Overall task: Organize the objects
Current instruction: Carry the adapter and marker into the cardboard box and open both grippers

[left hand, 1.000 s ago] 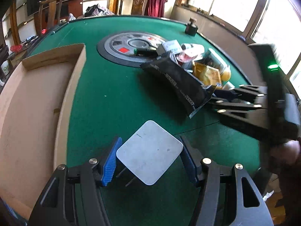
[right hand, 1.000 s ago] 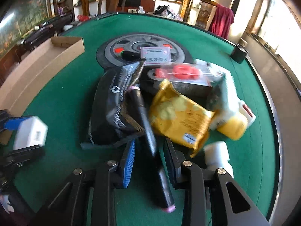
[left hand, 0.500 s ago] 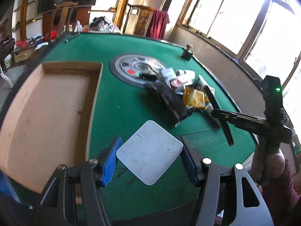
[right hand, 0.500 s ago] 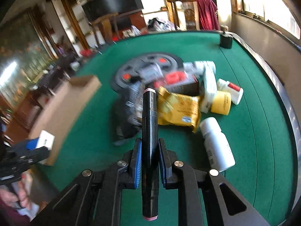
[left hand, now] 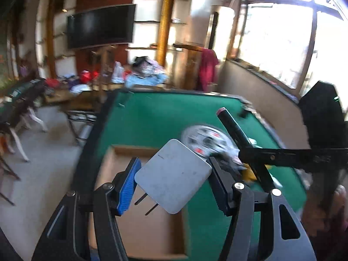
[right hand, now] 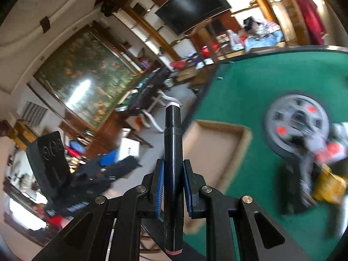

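Both grippers are now lifted well above the green table [left hand: 156,117]. The right gripper [right hand: 173,181], which a second ago straddled the black marker [right hand: 173,152] lying in the pile, now clamps it and carries it toward the cardboard box [right hand: 214,143].

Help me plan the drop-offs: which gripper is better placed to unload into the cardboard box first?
Left, probably: the left gripper holds the white plug adapter over the cardboard box, while the right gripper's marker looks short of it.
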Demonstrator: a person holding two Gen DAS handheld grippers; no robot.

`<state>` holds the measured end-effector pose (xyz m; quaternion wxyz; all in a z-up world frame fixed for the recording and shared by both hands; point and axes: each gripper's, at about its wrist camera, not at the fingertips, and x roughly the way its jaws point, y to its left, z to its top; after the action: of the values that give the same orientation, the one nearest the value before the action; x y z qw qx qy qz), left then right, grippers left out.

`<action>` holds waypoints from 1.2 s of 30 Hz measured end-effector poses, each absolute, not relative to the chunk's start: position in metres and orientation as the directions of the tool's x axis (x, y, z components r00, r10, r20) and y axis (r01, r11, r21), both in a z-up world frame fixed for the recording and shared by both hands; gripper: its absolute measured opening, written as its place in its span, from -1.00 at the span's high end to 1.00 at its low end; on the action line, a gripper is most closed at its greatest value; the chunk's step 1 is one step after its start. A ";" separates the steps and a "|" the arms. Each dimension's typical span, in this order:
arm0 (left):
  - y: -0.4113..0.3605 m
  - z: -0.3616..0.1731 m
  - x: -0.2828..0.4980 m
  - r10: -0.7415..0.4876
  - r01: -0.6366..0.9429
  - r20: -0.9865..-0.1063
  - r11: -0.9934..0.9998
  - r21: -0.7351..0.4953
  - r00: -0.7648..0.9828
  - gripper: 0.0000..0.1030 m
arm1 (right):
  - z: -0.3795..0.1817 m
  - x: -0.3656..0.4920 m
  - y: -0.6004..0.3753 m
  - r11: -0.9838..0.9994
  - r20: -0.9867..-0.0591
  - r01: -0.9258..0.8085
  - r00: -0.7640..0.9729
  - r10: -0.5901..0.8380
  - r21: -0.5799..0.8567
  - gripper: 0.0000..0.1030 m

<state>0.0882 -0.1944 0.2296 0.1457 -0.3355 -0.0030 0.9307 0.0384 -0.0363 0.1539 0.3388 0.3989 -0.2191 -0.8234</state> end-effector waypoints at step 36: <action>-0.236 0.031 -0.081 0.292 -0.026 -0.783 -0.943 -0.333 -0.549 -0.45 | -0.018 -0.096 -0.097 -0.881 -0.779 0.086 -0.433 -0.454 0.466 0.53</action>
<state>-0.0814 -0.2364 0.0308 0.0914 -0.4658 -0.1426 0.8685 -0.0959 -0.0973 -0.0180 0.1634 0.5069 -0.1818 -0.8266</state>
